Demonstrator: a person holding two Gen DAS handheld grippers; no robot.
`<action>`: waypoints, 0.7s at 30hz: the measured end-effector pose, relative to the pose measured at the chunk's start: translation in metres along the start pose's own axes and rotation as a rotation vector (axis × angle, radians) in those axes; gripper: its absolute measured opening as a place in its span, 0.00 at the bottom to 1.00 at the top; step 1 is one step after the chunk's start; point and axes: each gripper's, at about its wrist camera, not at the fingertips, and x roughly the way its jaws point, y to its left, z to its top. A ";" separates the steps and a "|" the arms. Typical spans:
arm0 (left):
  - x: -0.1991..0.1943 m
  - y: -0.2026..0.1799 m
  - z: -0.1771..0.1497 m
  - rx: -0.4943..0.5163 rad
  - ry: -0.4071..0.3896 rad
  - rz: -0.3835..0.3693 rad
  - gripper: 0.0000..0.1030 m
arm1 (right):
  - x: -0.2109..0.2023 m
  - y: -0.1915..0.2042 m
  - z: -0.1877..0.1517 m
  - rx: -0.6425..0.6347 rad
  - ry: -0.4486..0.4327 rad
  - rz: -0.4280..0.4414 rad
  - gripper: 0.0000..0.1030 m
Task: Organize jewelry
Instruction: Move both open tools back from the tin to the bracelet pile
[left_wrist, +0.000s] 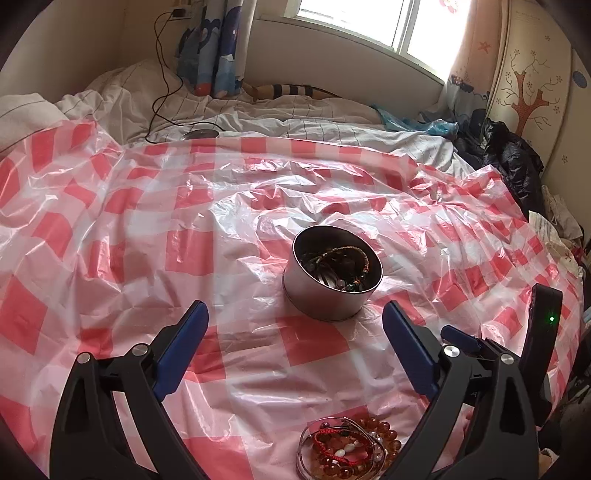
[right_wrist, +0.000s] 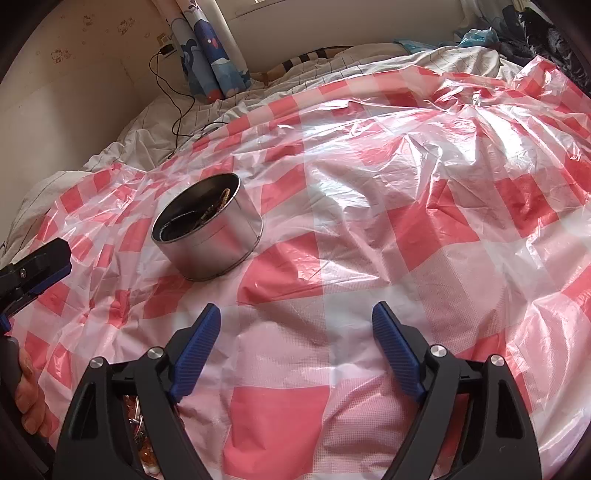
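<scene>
Left wrist view: left tool (left_wrist: 295, 314) spread wide, empty, just short of the tin (left_wrist: 330, 275) holding bracelets. Bracelet pile (left_wrist: 349, 448) lies near. Right tool (right_wrist: 296, 317) gapes empty over the checked plastic sheet (right_wrist: 406, 206).

Sunlit window (left_wrist: 373, 22), whale-print curtain (left_wrist: 210, 48) — rumpled bed (left_wrist: 258, 110), beige wall (right_wrist: 85, 74)

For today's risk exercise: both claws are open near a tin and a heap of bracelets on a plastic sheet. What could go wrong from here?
1. The bracelets lie tangled, so one claw may lift several.
2. The sheet is crinkled and soft, so the tin could tip if nudged.
</scene>
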 end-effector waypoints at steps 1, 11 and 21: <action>0.001 -0.001 0.000 0.006 0.000 0.002 0.89 | 0.001 0.001 0.000 -0.007 0.004 -0.006 0.81; 0.011 -0.010 -0.001 0.030 0.019 0.013 0.90 | 0.004 0.008 0.000 -0.038 0.024 -0.023 0.89; 0.015 -0.015 -0.001 0.044 0.025 0.017 0.91 | 0.008 0.013 -0.001 -0.064 0.040 -0.045 0.91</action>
